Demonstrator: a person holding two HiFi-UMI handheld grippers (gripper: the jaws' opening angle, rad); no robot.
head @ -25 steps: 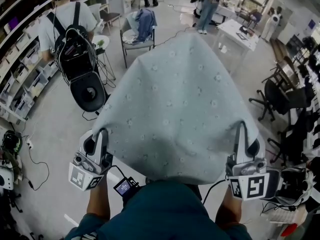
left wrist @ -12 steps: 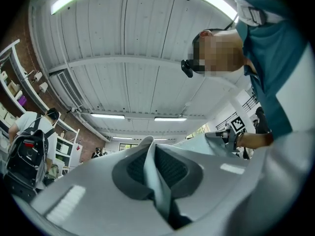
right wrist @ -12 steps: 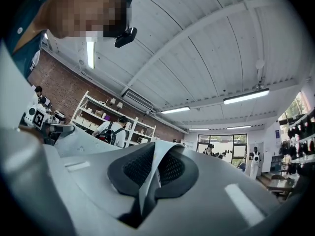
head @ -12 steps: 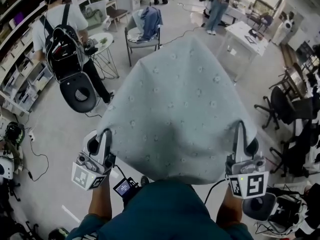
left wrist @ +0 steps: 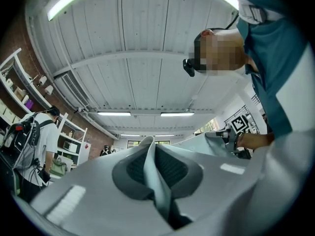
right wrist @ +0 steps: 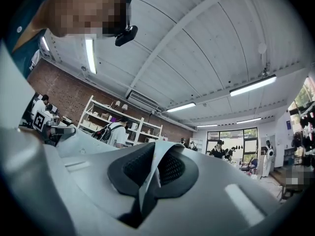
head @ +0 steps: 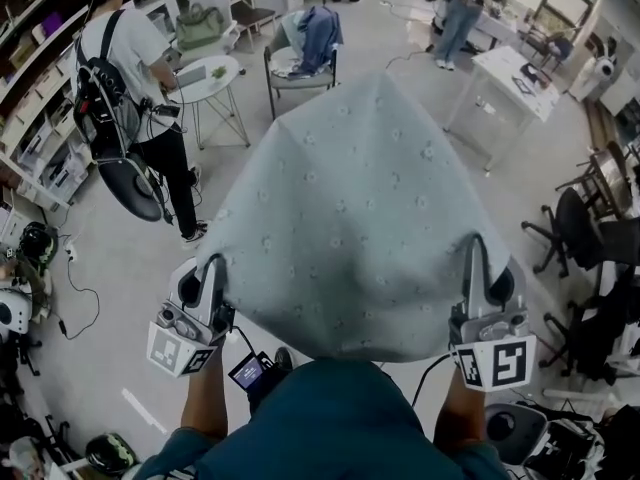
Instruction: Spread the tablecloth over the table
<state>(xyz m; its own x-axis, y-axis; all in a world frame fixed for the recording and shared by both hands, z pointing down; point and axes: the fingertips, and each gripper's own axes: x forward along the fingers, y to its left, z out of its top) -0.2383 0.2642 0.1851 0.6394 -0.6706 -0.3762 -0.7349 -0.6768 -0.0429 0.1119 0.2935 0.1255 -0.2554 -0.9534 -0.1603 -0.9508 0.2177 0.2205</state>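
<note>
cloth: pale blue-grey fabric tablecloth (head: 350, 218) carried small whitish flower dots; the fold between each pair of jaws was plain | tools: light grey plastic left gripper (head: 209, 264) and right gripper (head: 478, 250) had black ribbed pads (left wrist: 172, 167) | behind jaws: white marker cubes (head: 180, 351) bore black squares

The head view looks steeply down from above the person's chest, over the cloth (head: 350, 218), the left hand-held gripper (head: 207, 266), the right hand-held gripper (head: 478, 246) and the floor (head: 110, 308). Each gripper view sits low and close behind its own jaws, tilted up toward the ceiling (left wrist: 147, 43). The left gripper view catches the right marker cube (left wrist: 239, 123) near its right edge, and the right gripper view catches the left marker cube (right wrist: 38, 121) near its left edge. All three views share the shelves (head: 45, 118) and the person with a backpack (head: 125, 68).
</note>
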